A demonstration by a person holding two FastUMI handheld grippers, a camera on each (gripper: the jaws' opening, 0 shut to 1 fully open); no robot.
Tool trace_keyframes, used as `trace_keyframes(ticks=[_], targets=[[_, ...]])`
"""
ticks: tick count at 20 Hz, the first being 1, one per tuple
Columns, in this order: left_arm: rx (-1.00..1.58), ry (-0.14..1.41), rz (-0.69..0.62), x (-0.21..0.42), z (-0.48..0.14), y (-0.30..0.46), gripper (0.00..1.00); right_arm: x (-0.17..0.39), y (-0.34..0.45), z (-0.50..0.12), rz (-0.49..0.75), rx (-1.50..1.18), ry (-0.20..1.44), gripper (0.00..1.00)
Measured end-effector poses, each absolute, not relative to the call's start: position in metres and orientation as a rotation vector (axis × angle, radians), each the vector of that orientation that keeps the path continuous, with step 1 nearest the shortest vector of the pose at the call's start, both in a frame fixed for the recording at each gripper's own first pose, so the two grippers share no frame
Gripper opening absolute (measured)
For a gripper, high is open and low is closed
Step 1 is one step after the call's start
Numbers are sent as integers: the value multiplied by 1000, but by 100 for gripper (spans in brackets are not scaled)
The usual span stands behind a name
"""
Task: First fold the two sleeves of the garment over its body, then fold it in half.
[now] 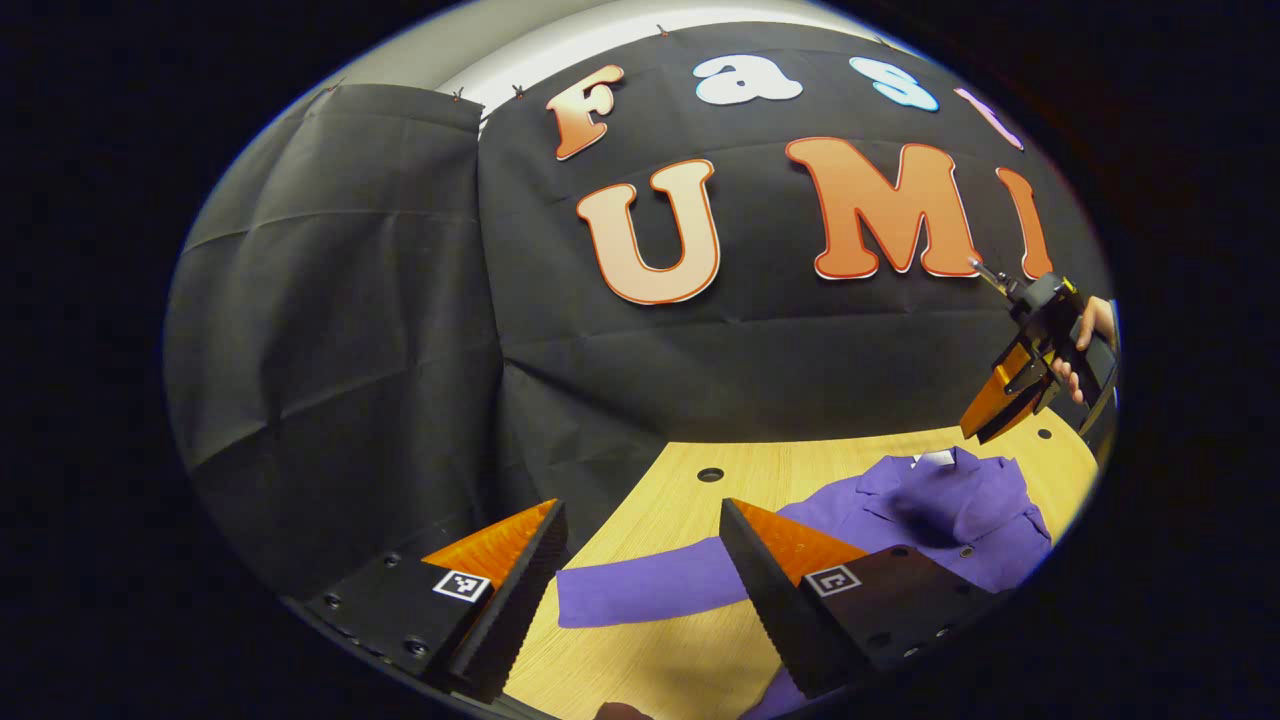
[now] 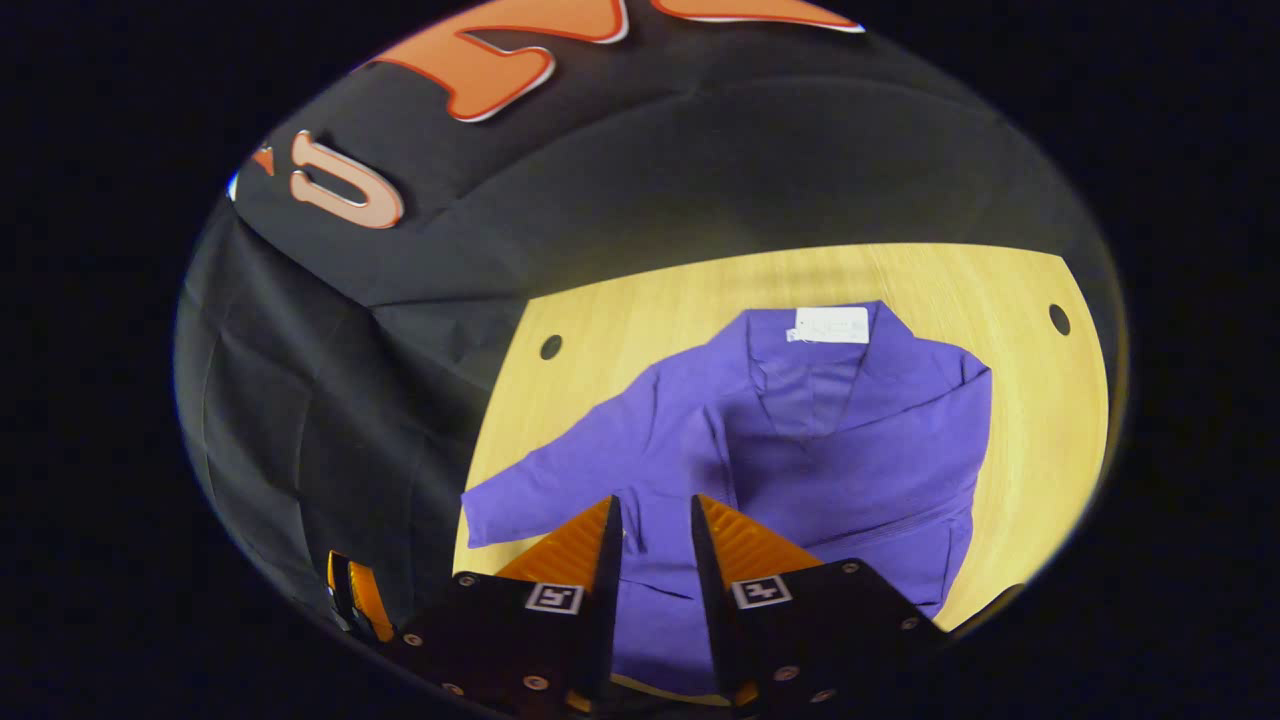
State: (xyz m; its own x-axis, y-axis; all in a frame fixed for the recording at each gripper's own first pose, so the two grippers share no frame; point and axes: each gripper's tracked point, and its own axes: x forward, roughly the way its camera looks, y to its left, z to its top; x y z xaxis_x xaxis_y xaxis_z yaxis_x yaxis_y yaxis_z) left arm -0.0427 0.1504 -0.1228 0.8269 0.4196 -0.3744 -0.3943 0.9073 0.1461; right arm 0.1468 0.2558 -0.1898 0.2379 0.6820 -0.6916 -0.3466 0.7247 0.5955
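Note:
A purple collared garment point(image 2: 830, 450) lies flat on the wooden table point(image 2: 1030, 420), a white label point(image 2: 830, 325) at its collar. One sleeve point(image 2: 540, 490) stretches out sideways; the other side looks folded across the body. My right gripper point(image 2: 654, 500) hovers over the garment's lower body, its jaws a narrow gap apart with nothing between them. In the left gripper view the outstretched sleeve point(image 1: 650, 590) runs just beyond my left gripper point(image 1: 640, 505), which is wide open and empty. The garment point(image 1: 960, 510) lies to its right, with the right gripper point(image 1: 1000, 405) held above it by a hand point(image 1: 1090, 335).
The table point(image 1: 680, 650) has small round holes point(image 1: 710, 474) point(image 2: 550, 347) point(image 2: 1059, 319) near its far edge. Black cloth wall point(image 1: 350, 330) drops close behind and beside the table. Bare wood shows around the garment.

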Motion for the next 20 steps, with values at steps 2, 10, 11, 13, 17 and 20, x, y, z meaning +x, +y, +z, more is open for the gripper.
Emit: trace_keyframes(ticks=[2,10,11,13,17,20], targets=[[35,425,432,-36,-126,156,98,152,244,-173,726,352,1050,47],[-150,609,464,-13,-182,216,98,180,155,-114,553,323,713,96],[-179,663,472,-13,-201,225,98,179,144,-111,531,319,690,96],[-254,789,485,-19,-240,238,98,176,123,-108,492,302,645,96],[-404,977,504,-25,-304,258,99,166,92,-90,431,223,540,96],[-429,1122,488,-28,-346,259,98,152,79,-79,399,202,497,96]])
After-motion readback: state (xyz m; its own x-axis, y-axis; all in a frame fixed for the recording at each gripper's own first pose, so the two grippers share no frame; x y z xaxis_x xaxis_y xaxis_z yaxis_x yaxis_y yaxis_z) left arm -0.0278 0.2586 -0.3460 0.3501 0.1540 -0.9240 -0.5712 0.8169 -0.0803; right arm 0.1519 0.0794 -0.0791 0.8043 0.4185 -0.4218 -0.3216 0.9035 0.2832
